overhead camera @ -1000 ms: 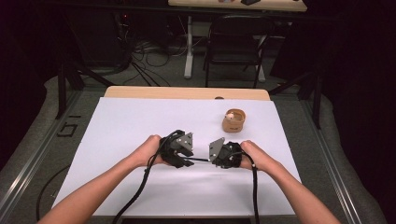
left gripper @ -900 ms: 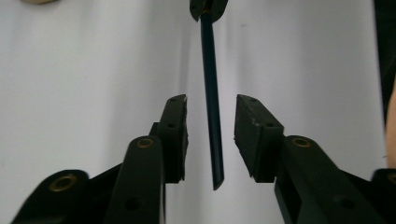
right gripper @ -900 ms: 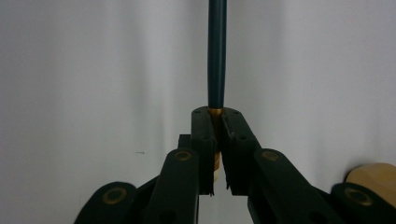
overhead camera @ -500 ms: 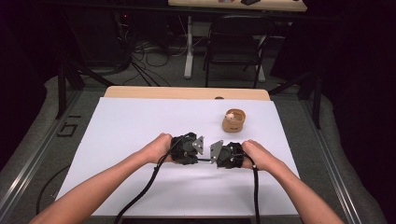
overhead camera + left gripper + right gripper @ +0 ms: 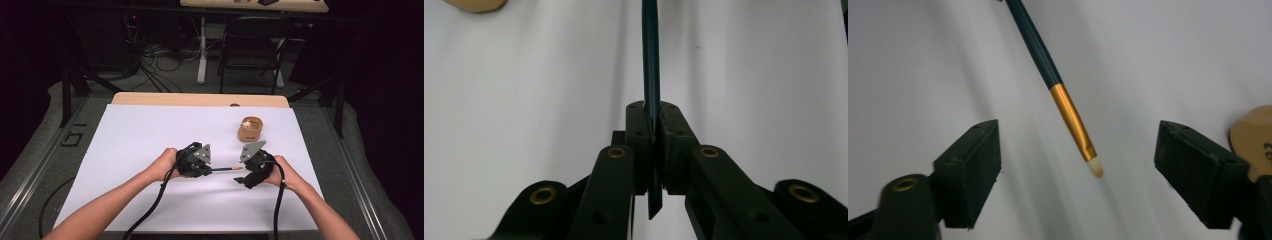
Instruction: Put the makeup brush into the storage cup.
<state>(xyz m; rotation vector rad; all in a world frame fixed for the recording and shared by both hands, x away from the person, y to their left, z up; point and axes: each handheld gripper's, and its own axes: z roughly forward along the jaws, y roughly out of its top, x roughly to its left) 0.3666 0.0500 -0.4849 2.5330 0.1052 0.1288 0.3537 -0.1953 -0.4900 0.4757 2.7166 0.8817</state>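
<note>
The step in hand appears to be a hand-over of the paintbrush [image 5: 226, 169] at centre frame of the high view. The left gripper [image 5: 206, 165] is clamped on the brush's dark handle [image 5: 650, 75], holding it level above the white table [image 5: 140, 140]. The right gripper [image 5: 1078, 165] is spread wide, with the gold ferrule [image 5: 1070, 117] and pale tip between its jaws but untouched. The next move likely calls for closing on the ferrule, then releasing the left. A small wooden cup [image 5: 250, 129] stands just beyond, upper right of centre.
</note>
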